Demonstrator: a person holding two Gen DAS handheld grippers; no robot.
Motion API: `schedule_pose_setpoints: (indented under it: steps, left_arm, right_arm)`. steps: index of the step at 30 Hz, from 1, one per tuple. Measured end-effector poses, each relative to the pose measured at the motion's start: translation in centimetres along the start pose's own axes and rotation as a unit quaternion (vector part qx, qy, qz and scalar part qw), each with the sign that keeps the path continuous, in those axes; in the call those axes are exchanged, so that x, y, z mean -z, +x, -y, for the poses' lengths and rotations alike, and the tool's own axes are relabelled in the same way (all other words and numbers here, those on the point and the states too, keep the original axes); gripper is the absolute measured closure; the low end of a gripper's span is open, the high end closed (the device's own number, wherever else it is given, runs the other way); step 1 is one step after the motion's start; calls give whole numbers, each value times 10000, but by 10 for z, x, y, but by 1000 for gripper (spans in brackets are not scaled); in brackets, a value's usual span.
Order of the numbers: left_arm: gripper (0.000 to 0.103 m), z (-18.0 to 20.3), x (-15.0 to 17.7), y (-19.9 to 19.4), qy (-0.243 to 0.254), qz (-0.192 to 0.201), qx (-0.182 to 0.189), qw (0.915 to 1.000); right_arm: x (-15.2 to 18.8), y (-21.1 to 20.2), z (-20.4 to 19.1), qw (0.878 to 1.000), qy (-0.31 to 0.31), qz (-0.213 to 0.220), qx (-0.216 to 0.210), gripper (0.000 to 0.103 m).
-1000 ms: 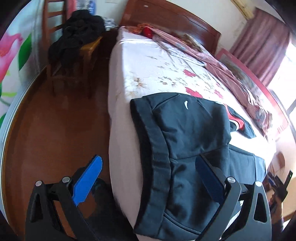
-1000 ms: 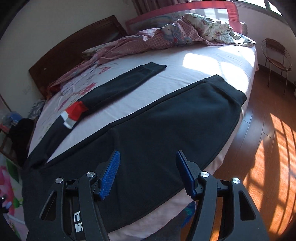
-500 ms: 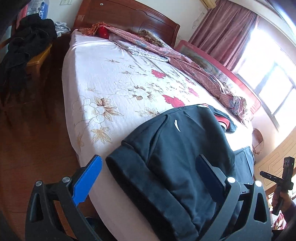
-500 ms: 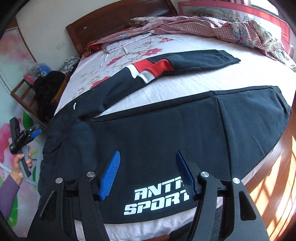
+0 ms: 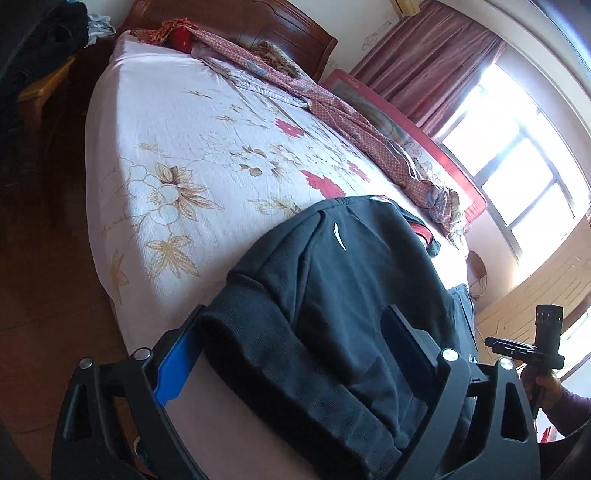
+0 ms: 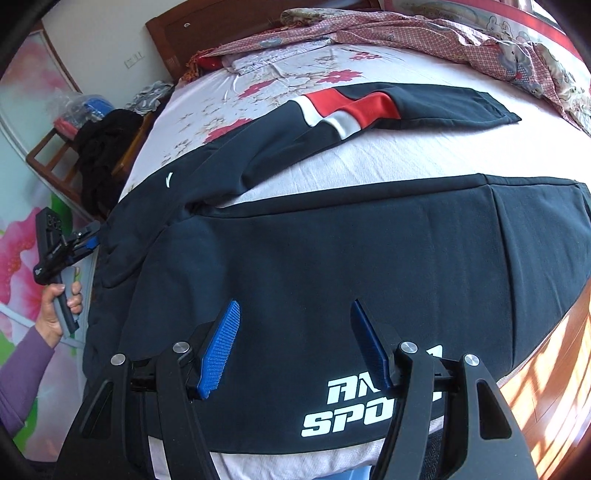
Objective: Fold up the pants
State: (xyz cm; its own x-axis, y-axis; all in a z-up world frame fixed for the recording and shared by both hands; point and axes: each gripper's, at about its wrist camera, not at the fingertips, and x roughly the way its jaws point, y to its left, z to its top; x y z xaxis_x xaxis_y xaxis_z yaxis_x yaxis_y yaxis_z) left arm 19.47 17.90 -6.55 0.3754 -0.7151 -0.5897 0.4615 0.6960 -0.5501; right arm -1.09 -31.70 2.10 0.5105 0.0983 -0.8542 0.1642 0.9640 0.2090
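Both grippers have swung nearer: left gripper (image 5: 291, 354), jaws just narrowing, straddles the pants (image 6: 332, 258) waistband unpinched; right gripper (image 6: 295, 347) hovers open above the leg.

I see a wide bed under a white flower-printed sheet (image 5: 177, 155), a crumpled pink checked quilt (image 6: 461, 40) along its far side, a dark wooden headboard (image 5: 258, 22), and dusky-pink curtains (image 5: 424, 66) beside a bright window (image 5: 517, 155).

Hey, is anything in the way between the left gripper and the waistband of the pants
Nothing visible. The left gripper already straddles the pants at the waistband on the bed's edge, jaws just closing.
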Motion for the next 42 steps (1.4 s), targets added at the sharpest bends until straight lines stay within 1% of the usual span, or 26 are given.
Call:
schedule_pose_setpoints:
  steps: [2, 4, 7, 8, 9, 10, 11, 12, 14, 17, 20, 21, 23, 26, 28, 30, 31, 33, 34, 35, 36, 37, 38, 39, 40, 42]
  left_arm:
    - [14, -7, 4, 1, -167, -150, 9, 9997]
    - [14, -21, 2, -1, -574, -97, 275, 9979]
    - [17, -41, 0, -2, -1365, 65, 698, 9882]
    - [33, -44, -1, 1, -1469, 34, 667, 9869]
    - [42, -43, -1, 3, -1425, -71, 376, 9891]
    - [60, -39, -1, 4, -1295, -122, 119, 9914]
    - [72, -36, 0, 4, -1211, -207, -157, 9923]
    - [76, -33, 1, 3, -1198, -251, -298, 9920]
    - [91, -28, 2, 3, -1223, -262, -422, 9912]
    - [95, 6, -3, -13, -846, 118, -831, 9929]
    - [95, 54, -11, -46, -326, 653, -979, 9925]
    - [95, 69, -14, -58, -89, 809, -1022, 9914]
    - [95, 103, -16, -81, 472, 1059, -835, 9897]
    - [95, 146, -15, -107, 1176, 1273, -553, 9833]
    - [95, 170, -10, -123, 1542, 1335, -447, 9780]
    - [95, 187, -4, -134, 1791, 1344, -398, 9738]
    - [95, 193, 0, -138, 1881, 1328, -373, 9724]
    - [95, 204, 8, -140, 2029, 1274, -364, 9702]
    - [95, 208, 12, -139, 2089, 1231, -411, 9693]
    - [95, 210, 15, -139, 2121, 1189, -436, 9690]
    - [95, 212, 17, -139, 2147, 1162, -446, 9687]
    - [95, 212, 20, -138, 2172, 1150, -475, 9682]
    - [95, 213, 21, -139, 2187, 1137, -508, 9678]
    - [95, 212, 22, -139, 2194, 1130, -551, 9675]
    - [95, 212, 23, -141, 2173, 1141, -603, 9675]
    - [95, 207, 23, -142, 2137, 1235, -882, 9650]
  right_arm:
    - [0, 1, -2, 10000, 0, -3, -49, 41]
    - [-1, 0, -5, 9999, -27, 25, -124, 41]
    - [-2, -1, -8, 9998, -36, 48, -196, 41]
    - [-2, -2, -9, 9998, -46, 58, -199, 41]
    - [-3, -3, -10, 9998, -69, 87, -188, 41]
    - [-4, -4, -10, 9997, -92, 116, -198, 41]
    - [-5, -4, -10, 9997, -101, 124, -206, 41]
    - [-6, -3, -9, 9997, -91, 116, -203, 41]
    - [-10, 0, -7, 9997, -76, 51, -228, 41]
    - [-25, 0, -8, 9997, -122, 79, -218, 41]
    - [-63, -6, 1, 9990, 83, 208, -393, 41]
    - [-80, -5, 9, 9981, 300, 212, -495, 32]
    - [-121, 2, 27, 9931, 875, 92, -779, 21]
    - [-185, 29, 47, 9767, 1651, -252, -1347, 21]
    - [-224, 54, 51, 9678, 1967, -507, -1485, 21]
    - [-254, 81, 57, 9577, 2393, -736, -1415, 21]
    - [-264, 98, 59, 9530, 2533, -1005, -1326, 21]
    - [-267, 129, 71, 9319, 3176, -1443, -990, 21]
    - [-264, 140, 76, 9216, 3424, -1555, -961, 21]
    - [-263, 148, 80, 9171, 3527, -1552, -1018, 21]
    - [-263, 153, 81, 9200, 3503, -1498, -916, 21]
    - [-262, 155, 81, 9281, 3362, -1400, -775, 22]
    - [-262, 157, 79, 9370, 3167, -1264, -758, 40]
    - [-261, 157, 76, 9443, 2974, -1205, -725, 76]
    - [-260, 158, 76, 9510, 2768, -1174, -726, 93]
    - [-258, 143, 74, 9610, 2451, -870, -935, 96]
